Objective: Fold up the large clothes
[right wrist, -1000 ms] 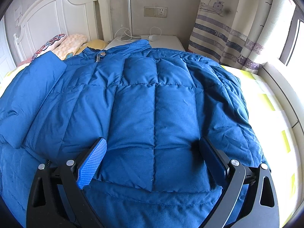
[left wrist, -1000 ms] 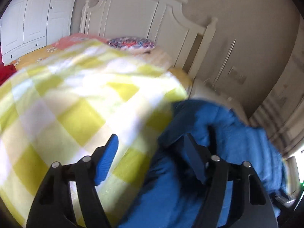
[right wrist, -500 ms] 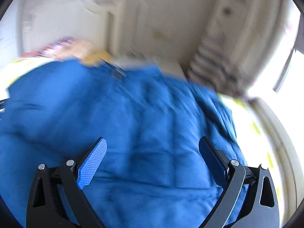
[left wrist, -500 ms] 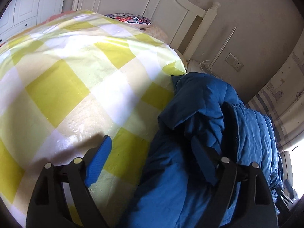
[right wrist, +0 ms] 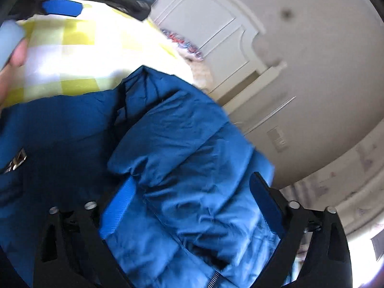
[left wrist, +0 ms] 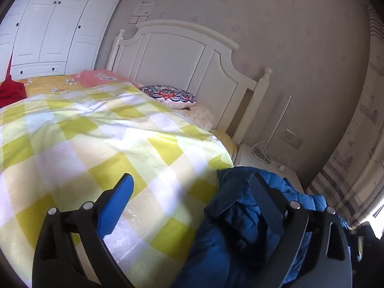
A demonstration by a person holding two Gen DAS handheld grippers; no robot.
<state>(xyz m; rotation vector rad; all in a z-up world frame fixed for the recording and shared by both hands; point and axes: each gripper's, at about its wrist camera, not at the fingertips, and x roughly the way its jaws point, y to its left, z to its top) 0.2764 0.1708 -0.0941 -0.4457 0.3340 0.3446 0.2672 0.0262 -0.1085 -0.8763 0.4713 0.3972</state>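
Observation:
A blue puffer jacket [right wrist: 187, 158] lies bunched on the bed's yellow-checked cover [left wrist: 100, 148]. In the right wrist view a thick fold of it fills the space between the spread fingers of my right gripper [right wrist: 192, 192], which is open. A zipper [right wrist: 213, 279] shows at the bottom edge. In the left wrist view the jacket [left wrist: 240, 230] sits at the lower right. My left gripper [left wrist: 192, 187] is open, one finger over the cover, the other over the jacket. The left gripper also shows at the top left of the right wrist view [right wrist: 62, 7].
A white headboard [left wrist: 187, 57] and patterned pillows [left wrist: 170, 96] stand at the bed's far end. A white nightstand [left wrist: 261, 163] with cables is right of the bed. White wardrobes [left wrist: 48, 31] at the left, a striped curtain [left wrist: 348, 180] at the right. A red cloth [left wrist: 9, 91] lies far left.
The right gripper has swung left and tilted, from the flat jacket back to a bunched fold near the left gripper. The left gripper has tipped up, showing more headboard and wall.

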